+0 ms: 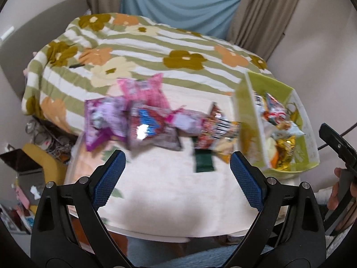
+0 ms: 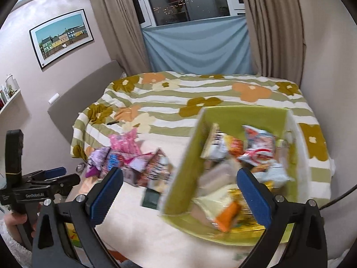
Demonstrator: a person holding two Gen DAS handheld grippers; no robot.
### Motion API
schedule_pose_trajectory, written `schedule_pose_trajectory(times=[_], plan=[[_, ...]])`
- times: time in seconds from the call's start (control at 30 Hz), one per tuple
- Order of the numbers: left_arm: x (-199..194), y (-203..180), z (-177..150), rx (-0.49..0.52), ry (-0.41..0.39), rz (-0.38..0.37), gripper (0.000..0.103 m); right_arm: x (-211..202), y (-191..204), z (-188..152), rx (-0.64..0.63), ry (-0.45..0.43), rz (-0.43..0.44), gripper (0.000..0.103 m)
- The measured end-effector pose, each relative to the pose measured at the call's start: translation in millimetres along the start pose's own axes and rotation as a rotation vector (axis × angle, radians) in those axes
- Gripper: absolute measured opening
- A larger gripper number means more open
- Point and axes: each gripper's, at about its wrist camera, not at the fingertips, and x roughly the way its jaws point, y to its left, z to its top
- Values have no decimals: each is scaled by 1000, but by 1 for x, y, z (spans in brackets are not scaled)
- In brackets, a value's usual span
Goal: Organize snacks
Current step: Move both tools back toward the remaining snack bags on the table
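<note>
Bedside table [image 1: 169, 201]: one green box [image 2: 185, 174]; two empty, wide-open tools [image 1: 177, 174].

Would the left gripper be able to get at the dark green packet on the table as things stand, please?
Probably yes. The left gripper is open and empty, and the dark green packet lies flat on bare cloth just ahead, beside the green box, with nothing on top.

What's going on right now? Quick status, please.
Left gripper open, empty. Right gripper open, empty. Green box part filled; snack packets loose on the table beside it. Nothing in the way.
</note>
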Motion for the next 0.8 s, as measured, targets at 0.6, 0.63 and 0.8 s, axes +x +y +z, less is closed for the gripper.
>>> schedule_pose_trajectory(times=[0.6,0.63,0.8], plan=[[85,177,65,-61,154,-80,94,128,145,3,100,124,-1,102],[97,182,67,-63,177,-91,94,132,148,2,107,130,-8,102],[141,195,70,-66,265,-141,94,165,155,-6,175,170,-39,102]])
